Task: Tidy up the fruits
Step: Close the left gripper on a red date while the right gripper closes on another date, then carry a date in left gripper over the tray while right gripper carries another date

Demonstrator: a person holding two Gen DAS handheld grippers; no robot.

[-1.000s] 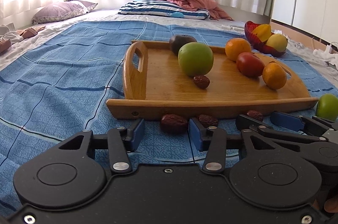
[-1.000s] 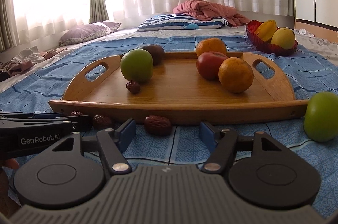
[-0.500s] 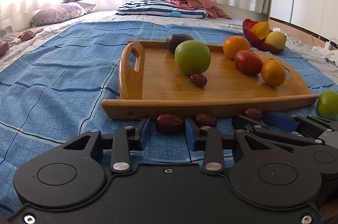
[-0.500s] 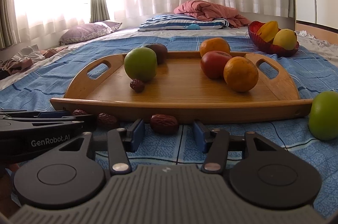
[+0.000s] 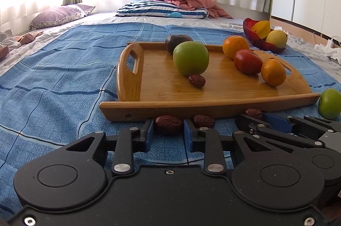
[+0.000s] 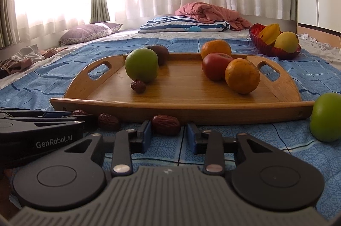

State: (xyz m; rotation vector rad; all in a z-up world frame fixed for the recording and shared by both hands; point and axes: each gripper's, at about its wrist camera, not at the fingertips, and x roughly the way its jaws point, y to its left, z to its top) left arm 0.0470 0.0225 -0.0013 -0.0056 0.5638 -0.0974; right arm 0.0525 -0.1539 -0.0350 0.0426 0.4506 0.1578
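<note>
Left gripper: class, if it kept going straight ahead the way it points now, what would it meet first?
The left gripper would first meet the dried red date lying on the blue bedspread between its open fingertips. Just behind that stands the wooden tray's front wall, though the gap is hard to judge.

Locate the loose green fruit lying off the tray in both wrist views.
Left wrist: green fruit at the far right edge, on the blue blanket beside the wooden tray.
Right wrist: green fruit at the right edge, lower and larger.
Shared landmark: the tray's front right corner.
</note>
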